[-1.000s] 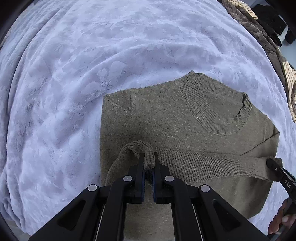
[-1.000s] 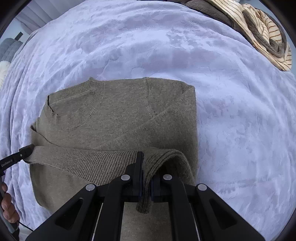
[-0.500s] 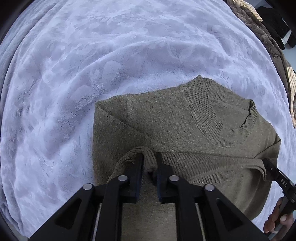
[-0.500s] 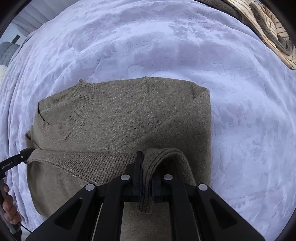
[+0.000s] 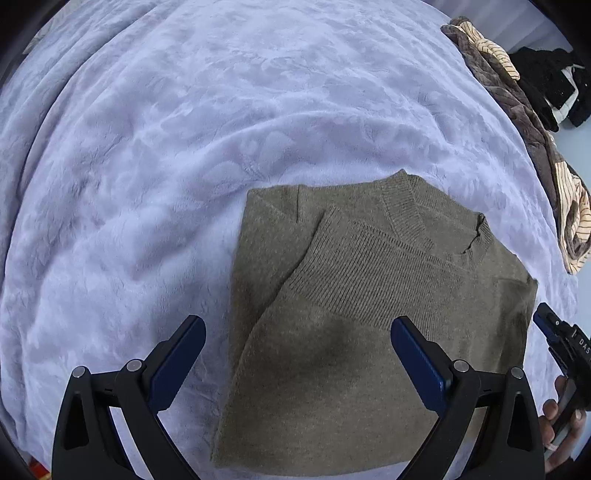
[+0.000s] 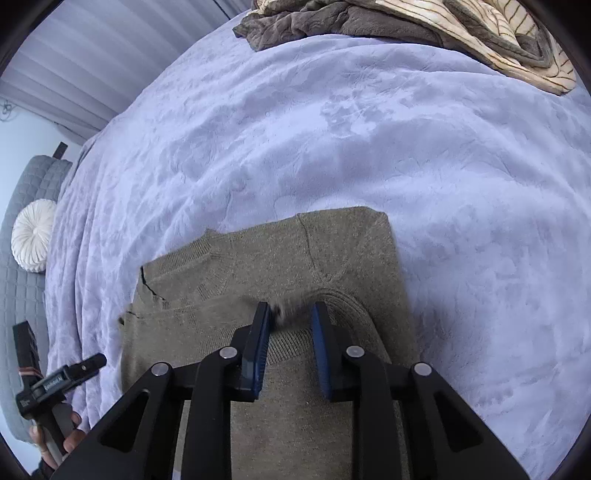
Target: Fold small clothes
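An olive knit sweater point(image 5: 362, 295) lies on the lavender bedspread point(image 5: 166, 147), its ribbed hem folded up over the chest just below the collar. My left gripper point(image 5: 297, 336) is wide open and empty, held above the sweater's lower left part. In the right wrist view the sweater point(image 6: 266, 266) lies under my right gripper point(image 6: 290, 321), whose jaws stand partly open just above the ribbed hem point(image 6: 347, 306); nothing is held between them. The right gripper's tip point(image 5: 554, 328) shows at the sweater's right edge, and the left gripper's tip point(image 6: 85, 365) shows at its left.
A heap of brown and striped clothes point(image 6: 424, 26) lies at the far edge of the bed, also in the left wrist view point(image 5: 535, 147). Black clothing point(image 5: 550, 85) lies beyond it. A grey quilted seat with a round white cushion point(image 6: 33, 234) stands left of the bed.
Both grippers held the ribbed hem pinched and carried it up toward the collar. Now both have let go, the left opened wide, the right partly, and the hem rests folded on the chest.
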Tool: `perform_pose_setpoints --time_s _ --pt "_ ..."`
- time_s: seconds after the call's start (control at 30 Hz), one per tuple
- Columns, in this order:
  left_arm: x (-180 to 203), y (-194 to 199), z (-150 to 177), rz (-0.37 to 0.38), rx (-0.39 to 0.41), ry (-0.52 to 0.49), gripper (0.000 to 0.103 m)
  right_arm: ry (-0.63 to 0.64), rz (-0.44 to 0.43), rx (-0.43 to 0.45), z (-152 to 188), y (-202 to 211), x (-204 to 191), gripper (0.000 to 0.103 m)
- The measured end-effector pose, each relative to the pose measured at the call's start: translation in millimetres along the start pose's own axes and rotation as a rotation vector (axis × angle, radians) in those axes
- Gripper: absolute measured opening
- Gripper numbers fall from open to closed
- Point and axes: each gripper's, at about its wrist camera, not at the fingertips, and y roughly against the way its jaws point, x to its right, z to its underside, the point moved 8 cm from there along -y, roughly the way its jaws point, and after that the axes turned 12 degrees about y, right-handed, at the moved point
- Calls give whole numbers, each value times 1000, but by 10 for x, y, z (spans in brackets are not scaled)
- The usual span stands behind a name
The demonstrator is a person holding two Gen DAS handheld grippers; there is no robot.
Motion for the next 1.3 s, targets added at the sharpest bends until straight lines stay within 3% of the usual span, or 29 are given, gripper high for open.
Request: perform_pose_setpoints --time_s 0.13,0.17,0.23,0.33,0.43,0.47,0.53,0.7,0.8,0.87,1.03,1.13,1.17,1.3 --pt "174 -29 229 17 -30 -77 101 28 24 -18 35 25 -11 38" --pt "281 -52 293 22 -37 -113 101 63 53 -41 80 2 -46 47" --pt "543 -144 404 15 -49 -208 101 152 116 -81 165 -79 -134 54" --pt "795 -332 496 -56 -42 -337 101 278 193 -141 239 -271 -248 54" --pt "812 -577 500 -194 -14 -431 101 361 242 -220 317 -514 -278 54" --pt "730 -645 470 -225 -17 -421 101 380 281 -238 343 -548 -230 54" --pt "565 -678 402 -197 -46 -347 101 384 349 -258 361 -573 -82 53" --pt "185 -335 306 -95 -27 -196 100 314 304 -219 399 -342 15 53" --pt "-45 -97 439 -27 -19 -109 100 328 254 -192 564 -164 -154 54" --pt "-63 -61 613 -13 -32 -114 100 378 215 -205 784 -127 -342 54" --pt "260 -214 1198 -77 -65 -288 100 520 220 -307 1371 -284 -617 53" --pt "285 -425 1401 -217 -53 -402 101 522 248 -321 1510 -303 -521 53" --pt "171 -541 1441 -288 -70 -414 101 501 248 -326 1527 -288 -452 53" --pt "-99 -511 1476 -286 -102 -326 101 441 352 -311 1426 -86 -56 53"
